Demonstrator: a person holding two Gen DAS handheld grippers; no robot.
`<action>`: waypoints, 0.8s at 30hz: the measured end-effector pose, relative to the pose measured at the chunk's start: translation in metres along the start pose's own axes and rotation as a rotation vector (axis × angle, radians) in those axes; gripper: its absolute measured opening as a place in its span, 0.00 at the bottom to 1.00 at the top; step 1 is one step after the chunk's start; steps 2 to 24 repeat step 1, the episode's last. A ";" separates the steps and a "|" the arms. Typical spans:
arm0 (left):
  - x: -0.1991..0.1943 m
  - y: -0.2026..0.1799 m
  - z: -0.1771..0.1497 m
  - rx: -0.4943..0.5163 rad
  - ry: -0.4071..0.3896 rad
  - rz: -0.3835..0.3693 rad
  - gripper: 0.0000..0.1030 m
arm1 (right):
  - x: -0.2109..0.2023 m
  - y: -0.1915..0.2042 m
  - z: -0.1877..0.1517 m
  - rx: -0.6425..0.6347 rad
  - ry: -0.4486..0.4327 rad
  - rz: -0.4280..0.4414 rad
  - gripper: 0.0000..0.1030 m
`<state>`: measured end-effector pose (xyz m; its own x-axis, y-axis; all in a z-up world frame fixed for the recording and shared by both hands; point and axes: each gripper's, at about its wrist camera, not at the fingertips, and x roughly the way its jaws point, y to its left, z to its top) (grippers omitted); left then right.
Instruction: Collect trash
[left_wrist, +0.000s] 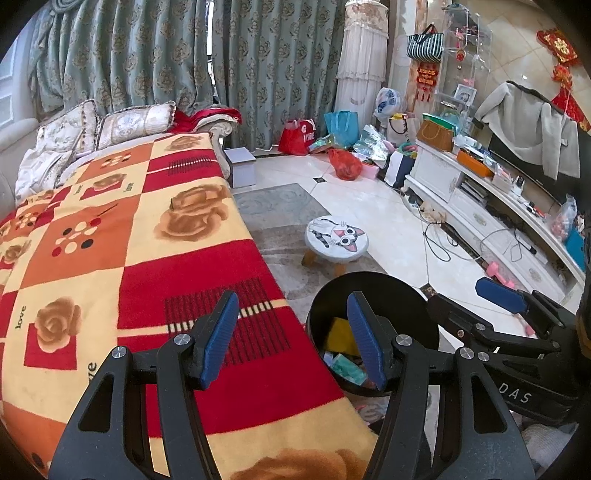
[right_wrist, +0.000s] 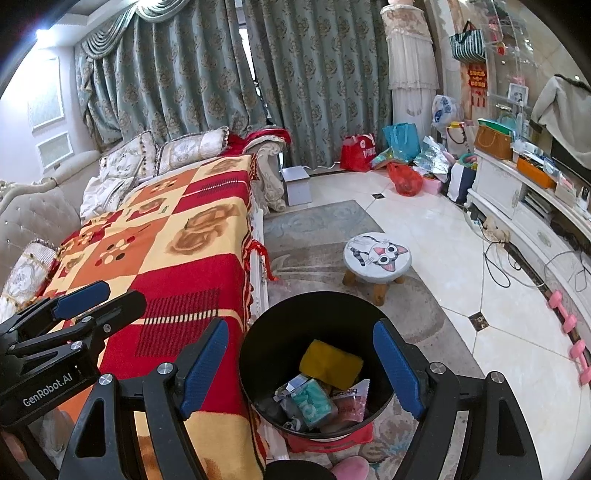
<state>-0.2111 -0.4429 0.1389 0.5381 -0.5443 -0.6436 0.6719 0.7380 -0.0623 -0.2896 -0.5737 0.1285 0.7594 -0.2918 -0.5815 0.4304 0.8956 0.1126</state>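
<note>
With the trash already lying in the black bin beside the blanket-covered sofa, both the left gripper and right gripper hover empty, fingers spread, so the next move is probably finding any remaining litter.

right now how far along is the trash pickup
Done: the black bin beside the sofa already holds a yellow packet, a teal wrapper and other scraps. In hand: nothing; the left hand-held gripper and right hand-held gripper are both open. Left: no loose trash shows on the blanket; the bags by the curtain may not be trash.
</note>
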 end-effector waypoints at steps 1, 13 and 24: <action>-0.001 0.002 -0.002 -0.006 0.003 -0.001 0.58 | 0.000 0.002 -0.001 -0.004 0.003 0.002 0.76; -0.001 0.002 -0.002 -0.006 0.003 -0.001 0.58 | 0.000 0.002 -0.001 -0.004 0.003 0.002 0.76; -0.001 0.002 -0.002 -0.006 0.003 -0.001 0.58 | 0.000 0.002 -0.001 -0.004 0.003 0.002 0.76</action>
